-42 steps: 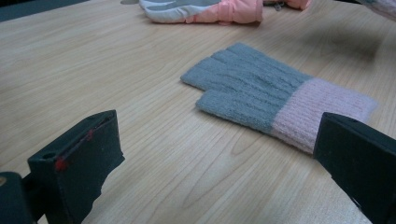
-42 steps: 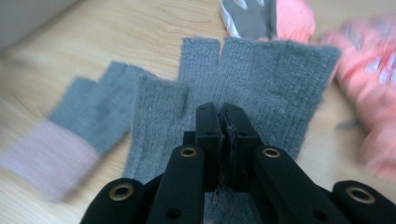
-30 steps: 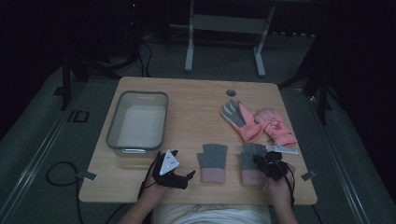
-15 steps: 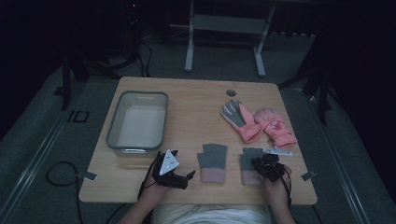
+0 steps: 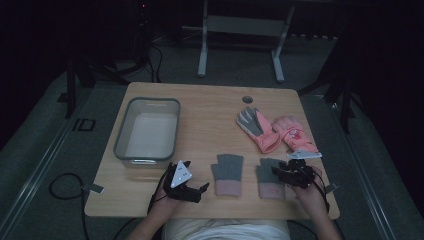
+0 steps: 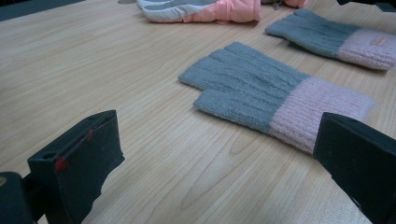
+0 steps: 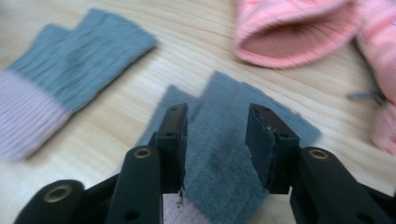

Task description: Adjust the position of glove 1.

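right gripper (image 5: 286,171): low over the right-hand grey-and-pink fingerless glove (image 5: 270,178), near the table's front edge. In the right gripper view (image 7: 215,142) its jaws have just been opening; they stand partly apart with the glove's grey part between them, pads not pressing the knit.
right glove: flat on the wooden table (image 5: 210,107), grey end pointing away from the person, pink cuff toward the person. The right gripper view shows it (image 7: 229,158) close and blurred, so I can't tell if a jaw tip brushes it.
left gripper (image 5: 192,189): near the front edge, left of the other fingerless glove (image 5: 227,173), apart from it. The left gripper view (image 6: 212,158) shows its jaws wide, bare table between them.
left glove: flat, grey fingers away from the person, pink cuff near; in the left gripper view (image 6: 275,100) it lies just beyond the jaws.
pink ski gloves (image 5: 275,130): a pair, side by side, farther back on the right, grey palm up on one.
plastic tub (image 5: 122,137): clear, grey rim, on the table's left side, well apart from the gloves.
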`<state>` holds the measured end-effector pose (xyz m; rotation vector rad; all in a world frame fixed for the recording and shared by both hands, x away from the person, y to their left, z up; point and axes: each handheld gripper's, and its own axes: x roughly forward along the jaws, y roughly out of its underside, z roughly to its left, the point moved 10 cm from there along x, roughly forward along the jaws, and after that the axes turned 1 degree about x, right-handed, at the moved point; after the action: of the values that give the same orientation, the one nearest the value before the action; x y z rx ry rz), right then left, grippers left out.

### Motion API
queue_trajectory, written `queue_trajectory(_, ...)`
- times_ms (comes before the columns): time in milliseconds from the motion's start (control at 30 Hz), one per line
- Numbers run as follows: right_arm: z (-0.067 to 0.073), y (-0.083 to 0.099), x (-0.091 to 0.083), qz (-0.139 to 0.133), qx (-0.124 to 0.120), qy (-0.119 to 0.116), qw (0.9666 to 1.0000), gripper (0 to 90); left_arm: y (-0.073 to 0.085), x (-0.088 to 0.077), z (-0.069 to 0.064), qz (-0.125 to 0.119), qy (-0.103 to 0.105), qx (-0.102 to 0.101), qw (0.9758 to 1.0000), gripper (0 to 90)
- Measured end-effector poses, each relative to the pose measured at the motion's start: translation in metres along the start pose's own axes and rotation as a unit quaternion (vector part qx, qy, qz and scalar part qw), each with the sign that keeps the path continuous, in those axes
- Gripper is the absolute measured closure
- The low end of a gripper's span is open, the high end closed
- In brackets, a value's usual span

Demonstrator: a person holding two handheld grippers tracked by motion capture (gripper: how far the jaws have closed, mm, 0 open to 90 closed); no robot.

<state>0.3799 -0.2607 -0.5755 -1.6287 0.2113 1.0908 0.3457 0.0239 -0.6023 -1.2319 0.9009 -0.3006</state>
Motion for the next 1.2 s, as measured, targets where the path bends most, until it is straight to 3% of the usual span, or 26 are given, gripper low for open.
queue_trajectory(167,0.002,0.002,0.003,0.015,-0.062,-0.015,0.9978,57.8,0.0,0.0,0.001,0.001,0.0,-0.002,1.0,0.7)
queue_trajectory(300,0.004,0.006,0.008,0.02,-0.082,-0.017,0.9963,58.0,0.0,0.0,0.001,0.002,-0.001,-0.002,1.0,0.7)
queue_trajectory(567,0.007,0.021,0.019,0.029,-0.081,-0.022,0.996,58.6,0.0,0.0,0.001,0.001,-0.002,-0.003,1.0,0.7)
queue_trajectory(767,0.006,0.031,0.026,0.036,-0.078,-0.007,0.9963,62.5,0.0,0.0,0.001,0.002,-0.001,-0.001,1.0,0.7)
queue_trajectory(1000,0.006,0.03,0.028,0.028,-0.045,0.007,0.9986,83.6,0.0,0.0,0.001,0.001,-0.004,-0.002,1.0,0.7)
queue_trajectory(1200,0.01,0.009,0.015,0.005,-0.011,0.022,0.9997,85.7,0.0,0.0,0.001,0.0,-0.003,-0.004,1.0,0.7)
